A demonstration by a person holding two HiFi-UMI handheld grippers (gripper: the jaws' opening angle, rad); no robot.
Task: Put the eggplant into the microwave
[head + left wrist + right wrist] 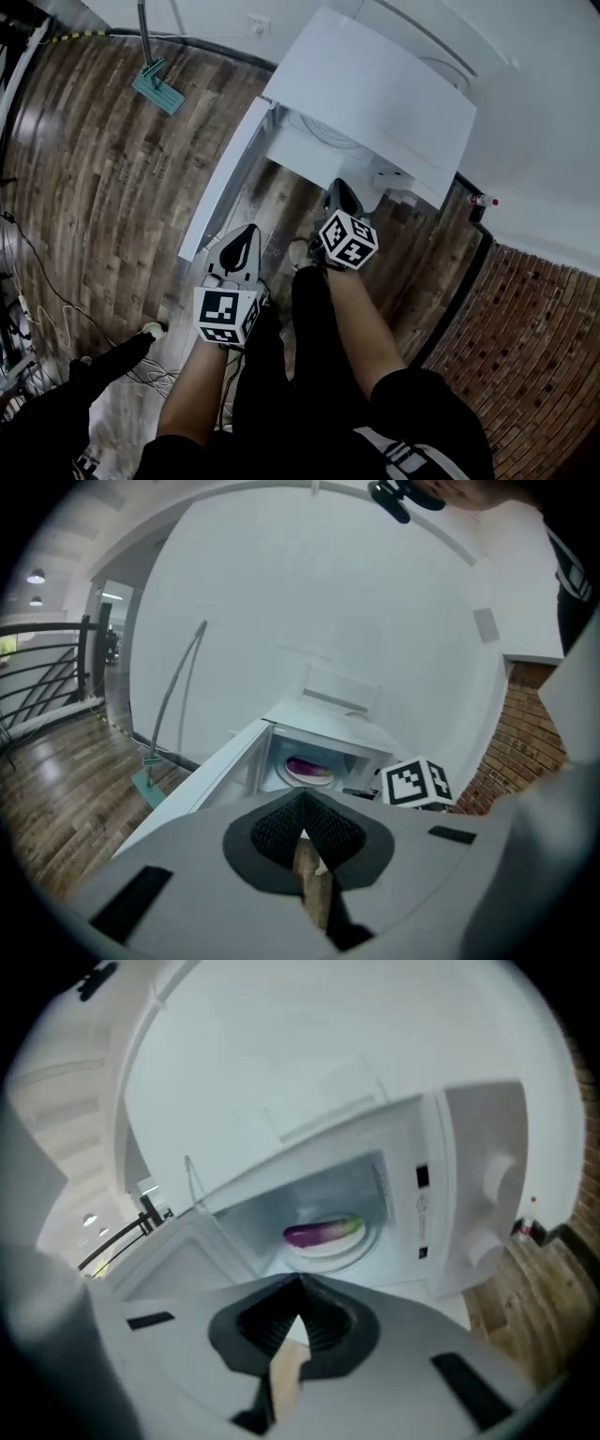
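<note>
Right gripper view: right gripper (298, 1288) jaws were clenched together, nothing between them. Ahead of the tips and apart from them, the eggplant (323, 1232) lay on the glass turntable (349, 1249) inside the microwave (473, 1180). The door (173, 1265) stood open to the jaws' left. Left gripper (303, 803) was likewise pinched empty. Judged: placement done, door not yet closed. Push its outer face near the free edge and swing evenly until it latches. Both forearms reached forward, grippers tilted downward.

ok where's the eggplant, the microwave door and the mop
eggplant (314, 1234), right gripper view, its purple body
microwave door (223, 178), head view, middle of the open panel
mop (157, 88), head view, its teal head
</note>
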